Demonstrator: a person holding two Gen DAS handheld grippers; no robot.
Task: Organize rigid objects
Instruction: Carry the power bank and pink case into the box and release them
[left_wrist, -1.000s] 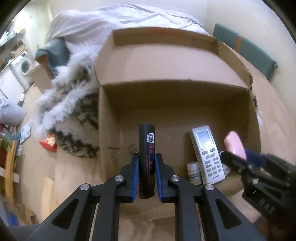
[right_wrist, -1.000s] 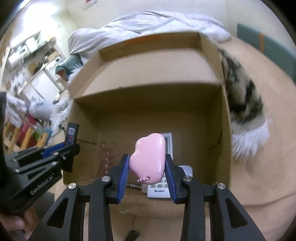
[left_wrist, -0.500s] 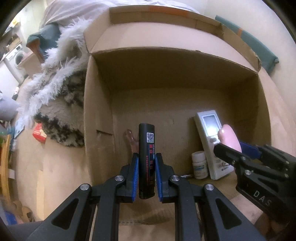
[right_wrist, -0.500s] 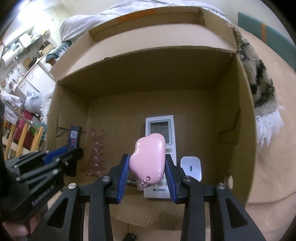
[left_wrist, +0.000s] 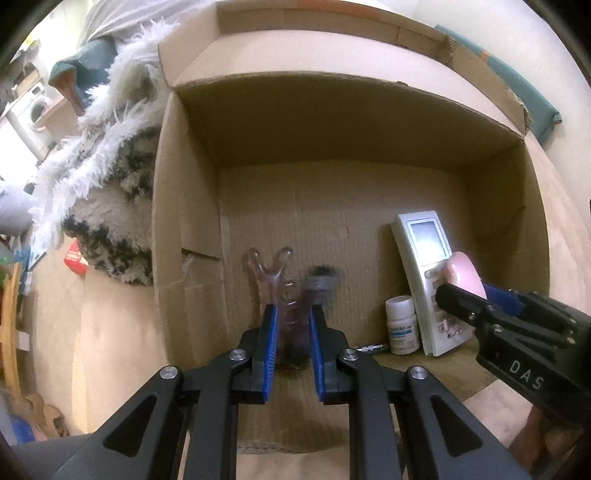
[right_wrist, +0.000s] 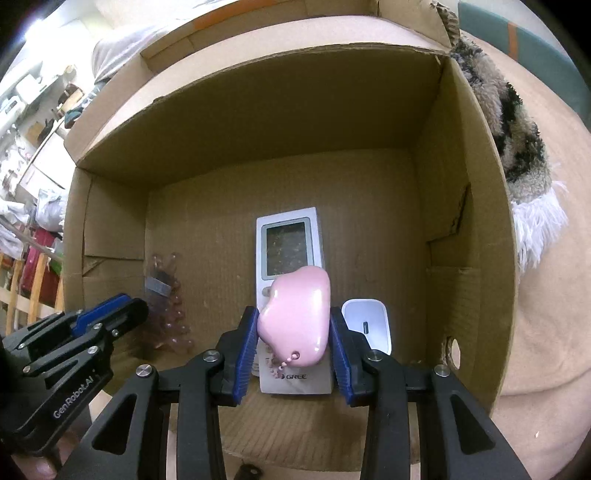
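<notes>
A cardboard box lies open toward me. My left gripper is open inside it; a blurred dark cylinder drops from between its jaws beside a clear pink hair clip. My right gripper is shut on a pink cloud-shaped object and holds it just above a white remote. The remote and the pink object also show in the left wrist view. The left gripper shows at the lower left of the right wrist view.
In the box are a small white pill bottle, a battery and a white charger. A furry patterned blanket lies left of the box and also shows at its right side. A red packet lies on the tan surface.
Both grippers moved forward into the box. My left gripper opened and let go of the dark cylinder, which now falls blurred. The right gripper still holds the pink object.
</notes>
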